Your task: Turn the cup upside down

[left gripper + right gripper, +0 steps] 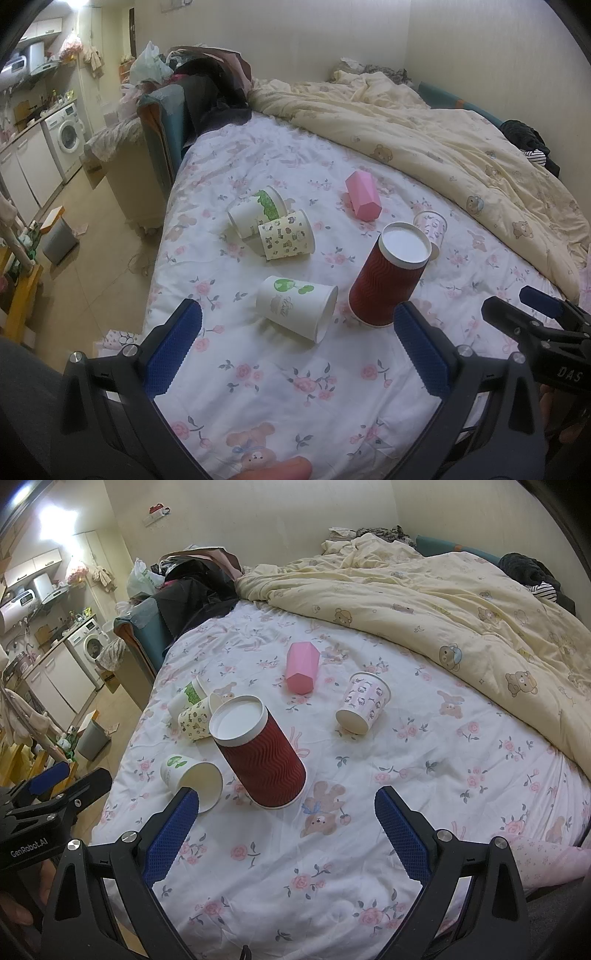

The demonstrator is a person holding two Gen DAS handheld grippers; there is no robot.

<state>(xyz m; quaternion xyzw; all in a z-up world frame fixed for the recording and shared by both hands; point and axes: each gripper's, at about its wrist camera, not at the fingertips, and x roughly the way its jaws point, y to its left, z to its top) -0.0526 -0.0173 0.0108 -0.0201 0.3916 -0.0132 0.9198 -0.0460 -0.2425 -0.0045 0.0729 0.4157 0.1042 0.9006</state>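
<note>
A dark red ribbed paper cup [388, 277] [258, 753] stands upside down on the floral bed sheet [295, 387], its white base up. A white cup with a green print [297, 306] [192, 777] lies on its side just left of it. My left gripper [295, 343] is open and empty, held above the sheet in front of both cups. My right gripper [288, 827] is open and empty, just in front of the red cup. The right gripper also shows at the right edge of the left wrist view [539, 314].
Several more cups lie on the sheet: a bear-print cup [286, 236] against a green-banded cup [255, 214], a pink faceted cup [364, 199] [301, 668], and a pink-print cup [364, 703] on its side. A cream quilt [461, 602] covers the far right. The bed's left edge drops to the floor [88, 229].
</note>
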